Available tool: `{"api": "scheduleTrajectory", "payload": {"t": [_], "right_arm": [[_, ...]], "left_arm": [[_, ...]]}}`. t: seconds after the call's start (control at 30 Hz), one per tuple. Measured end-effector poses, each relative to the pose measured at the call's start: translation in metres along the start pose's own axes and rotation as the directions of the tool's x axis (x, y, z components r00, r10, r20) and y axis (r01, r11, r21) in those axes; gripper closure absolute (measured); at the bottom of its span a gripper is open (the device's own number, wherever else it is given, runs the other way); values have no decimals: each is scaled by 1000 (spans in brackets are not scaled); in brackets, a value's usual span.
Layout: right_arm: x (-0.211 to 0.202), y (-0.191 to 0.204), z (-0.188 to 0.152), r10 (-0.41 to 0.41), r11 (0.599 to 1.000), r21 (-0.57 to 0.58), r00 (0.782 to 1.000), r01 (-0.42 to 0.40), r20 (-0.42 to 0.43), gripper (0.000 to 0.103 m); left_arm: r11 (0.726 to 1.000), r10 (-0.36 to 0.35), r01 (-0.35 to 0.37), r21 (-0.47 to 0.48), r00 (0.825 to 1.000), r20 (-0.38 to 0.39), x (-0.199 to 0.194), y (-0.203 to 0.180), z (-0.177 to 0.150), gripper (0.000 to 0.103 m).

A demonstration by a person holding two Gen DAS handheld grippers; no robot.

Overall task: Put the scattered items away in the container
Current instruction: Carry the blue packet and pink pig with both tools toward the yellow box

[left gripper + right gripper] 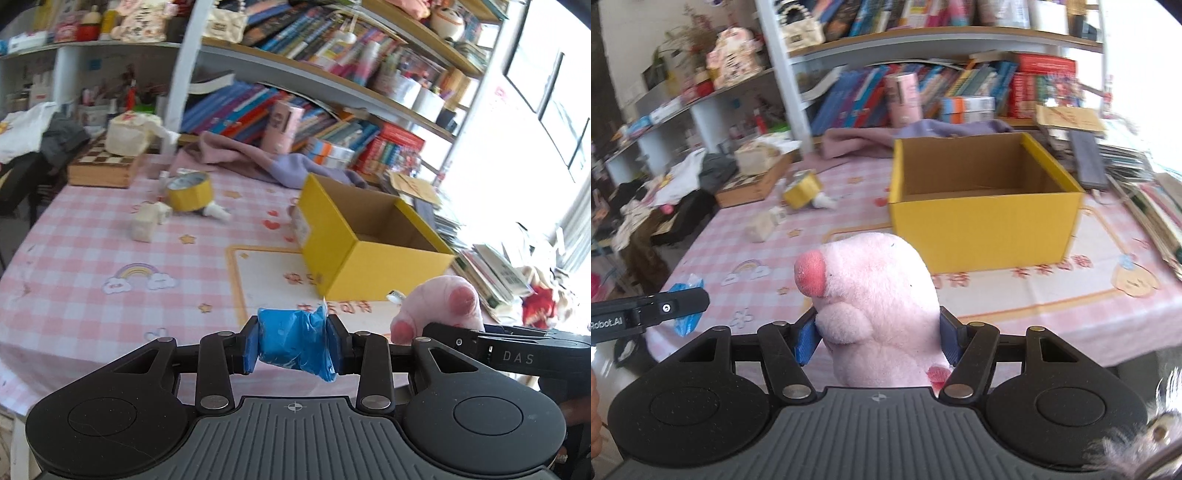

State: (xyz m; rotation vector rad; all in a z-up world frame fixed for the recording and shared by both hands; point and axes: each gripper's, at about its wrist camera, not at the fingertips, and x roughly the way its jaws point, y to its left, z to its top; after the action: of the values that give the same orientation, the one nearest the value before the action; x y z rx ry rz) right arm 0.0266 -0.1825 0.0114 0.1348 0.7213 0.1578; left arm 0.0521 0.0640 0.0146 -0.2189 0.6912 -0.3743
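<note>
Yellow cardboard box (982,225) sitting ahead of both grippers, open top up. Right gripper (879,341) squeezing pink plush pig (875,295), box straight in front, nearer. Left gripper (293,345) pinching blue plastic packet (291,341), box ahead-right.

left tongs (293,347) – clamped | right tongs (877,338) – clamped, side by side
</note>
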Motion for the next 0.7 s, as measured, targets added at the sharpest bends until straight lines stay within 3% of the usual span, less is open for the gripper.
{"api": "scheduleTrajectory", "payload": {"t": [0.7], "right_arm": [[-43, -66, -19, -172, 976, 136, 985, 167, 24, 42]], "left_arm": [[983, -155, 161, 90, 985, -74, 38, -64, -3, 68]]}}
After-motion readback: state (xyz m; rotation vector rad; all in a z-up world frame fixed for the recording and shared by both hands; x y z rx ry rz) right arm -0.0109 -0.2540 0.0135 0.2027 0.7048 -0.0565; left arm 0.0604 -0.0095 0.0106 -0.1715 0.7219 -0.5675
